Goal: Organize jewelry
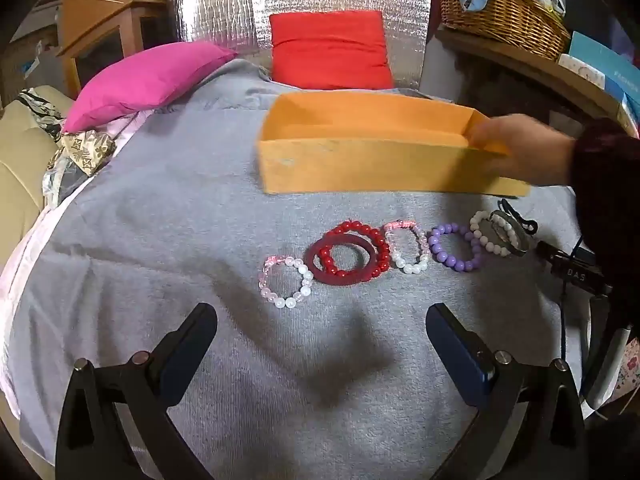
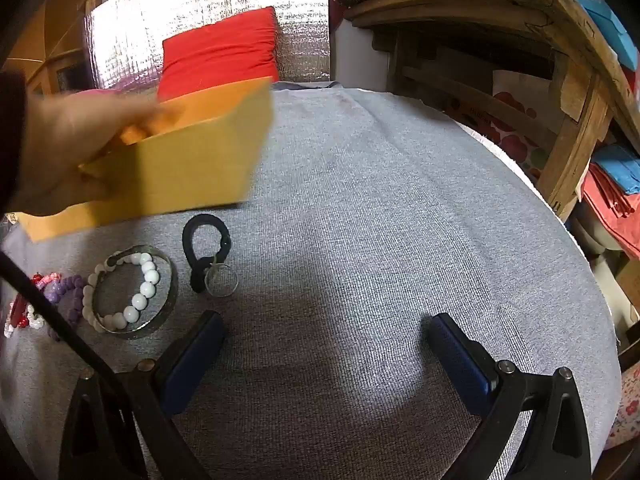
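Both grippers, left (image 1: 322, 332) and right (image 2: 326, 340), hover spread wide and hold nothing above the grey cloth (image 1: 180, 220). Bracelets lie in a row: pink (image 1: 286, 282), red (image 1: 352, 250), purple (image 1: 454, 248), white (image 2: 128, 292) (inside a metal bangle (image 2: 170, 292)). A bare hand (image 1: 520, 152) grips the orange box (image 1: 360, 168) behind them.

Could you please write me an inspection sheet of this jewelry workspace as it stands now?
Surface: grey cloth covering the work area, wrinkled.
Job's things: orange box held by a bare hand; bracelets in a row, including pink-white bracelet, red bead bracelet, purple bracelet, white bead bracelet.
Clutter: black clip.
Grippers: left gripper and right gripper, jaws open, empty.
Cables: black cable at left of right view.
Surroundings: red cushion, pink cushion, wicker basket, wooden shelf.
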Available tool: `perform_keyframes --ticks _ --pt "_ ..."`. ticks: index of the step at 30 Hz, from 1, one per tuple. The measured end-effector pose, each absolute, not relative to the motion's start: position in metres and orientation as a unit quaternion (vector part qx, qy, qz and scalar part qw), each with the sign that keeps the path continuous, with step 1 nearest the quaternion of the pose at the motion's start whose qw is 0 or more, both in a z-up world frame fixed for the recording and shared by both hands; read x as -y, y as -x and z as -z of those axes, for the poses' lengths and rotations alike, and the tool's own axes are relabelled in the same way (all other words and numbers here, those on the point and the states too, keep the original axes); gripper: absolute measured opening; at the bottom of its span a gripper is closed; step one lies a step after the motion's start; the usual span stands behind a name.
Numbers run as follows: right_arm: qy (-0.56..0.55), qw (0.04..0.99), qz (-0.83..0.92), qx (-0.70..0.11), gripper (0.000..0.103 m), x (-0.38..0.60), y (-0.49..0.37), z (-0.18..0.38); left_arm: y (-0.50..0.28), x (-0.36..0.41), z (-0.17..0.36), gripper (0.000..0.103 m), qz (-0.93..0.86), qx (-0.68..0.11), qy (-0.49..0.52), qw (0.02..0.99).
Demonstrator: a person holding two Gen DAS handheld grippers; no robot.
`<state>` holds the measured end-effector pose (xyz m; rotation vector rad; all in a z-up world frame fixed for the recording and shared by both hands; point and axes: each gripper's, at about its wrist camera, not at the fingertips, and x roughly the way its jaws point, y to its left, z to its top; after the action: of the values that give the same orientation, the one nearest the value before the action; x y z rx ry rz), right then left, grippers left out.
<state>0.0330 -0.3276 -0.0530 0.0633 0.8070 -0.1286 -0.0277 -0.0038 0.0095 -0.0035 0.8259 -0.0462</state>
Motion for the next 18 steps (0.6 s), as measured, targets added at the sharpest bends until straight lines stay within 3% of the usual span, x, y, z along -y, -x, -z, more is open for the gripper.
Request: perform_keyframes --ticks 18 --pt "-0.032 0.918 0.063 -0.391 0.103 0.328 -0.033 0.053 0.087 0.033 -0.056 0.103 0.012 -0.378 -0.004 0.926"
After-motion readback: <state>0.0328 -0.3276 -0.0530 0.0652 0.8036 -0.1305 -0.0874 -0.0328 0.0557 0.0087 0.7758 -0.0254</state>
